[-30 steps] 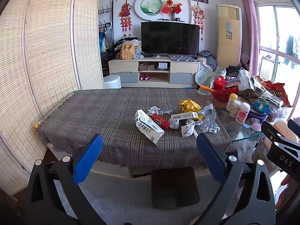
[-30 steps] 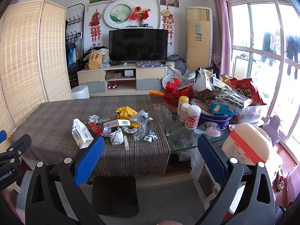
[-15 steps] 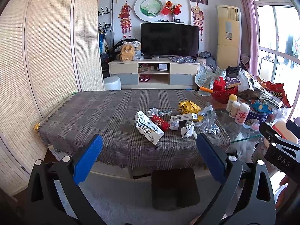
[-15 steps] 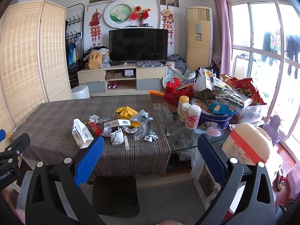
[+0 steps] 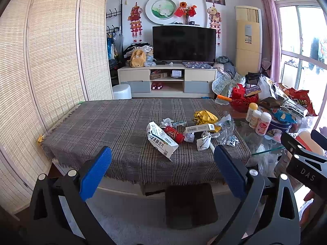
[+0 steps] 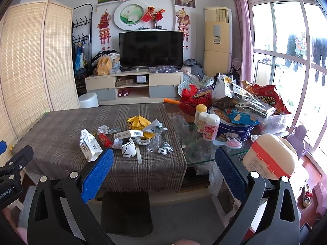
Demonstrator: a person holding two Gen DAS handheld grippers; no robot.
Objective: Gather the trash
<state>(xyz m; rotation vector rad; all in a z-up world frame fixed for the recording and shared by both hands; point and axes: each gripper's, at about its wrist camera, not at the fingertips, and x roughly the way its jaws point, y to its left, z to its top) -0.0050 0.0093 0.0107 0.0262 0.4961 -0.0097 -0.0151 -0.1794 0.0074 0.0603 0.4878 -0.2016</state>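
Only the right wrist view shows the pink plastic hairbrush (image 6: 233, 143) on the bench's (image 6: 61, 134) right edge; both released claws, left claw (image 5: 162, 169) and right claw (image 6: 164, 172), hover before its near edge.

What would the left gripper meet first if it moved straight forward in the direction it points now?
Probably the white carton lying on the plaid tablecloth. It sits between the open left gripper fingers in the left wrist view, nearest of the trash pile. Depth is unclear; a lower path meets the table edge first.

Bench (image 5: 106, 130): covered by a grey plaid cloth (image 5: 122, 122).
Trash on cloth: white carton (image 5: 161, 140), red wrapper (image 5: 173, 133), yellow foil (image 5: 204, 116), barcode box (image 5: 199, 128), crumpled paper (image 5: 166, 121), clear plastic (image 5: 227, 132).
Glass end (image 6: 194, 149): three bottles (image 6: 206, 123), blue tin (image 6: 235, 129), pink hairbrush (image 6: 231, 143).
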